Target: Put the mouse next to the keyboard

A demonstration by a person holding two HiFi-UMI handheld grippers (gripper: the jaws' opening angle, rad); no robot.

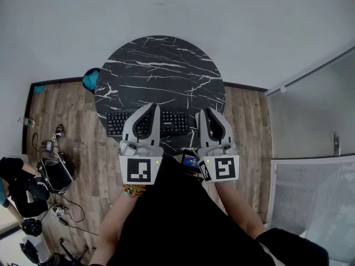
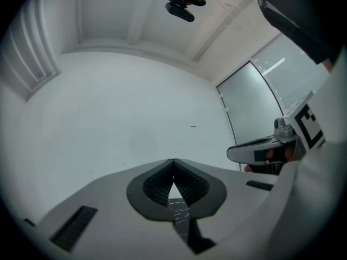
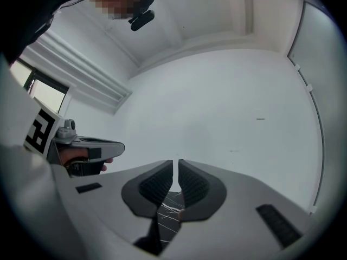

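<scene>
One black keyboard (image 1: 175, 122) lies at the near edge of the round marble table (image 1: 161, 65), partly covered by two grippers. The left gripper (image 1: 153, 106) has its fingers touching, with nothing between them. The right gripper (image 1: 204, 111) is likewise closed and empty. The mouse cannot be made out, perhaps hidden beneath them. The keyboard's print is too small to read. One teal object (image 1: 90, 80) and one black bag (image 1: 54, 173) sit on the wooden floor (image 1: 72, 126).

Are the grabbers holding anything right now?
No, nothing is held. The left gripper and the right gripper are both shut, with nothing between their jaws.
</scene>
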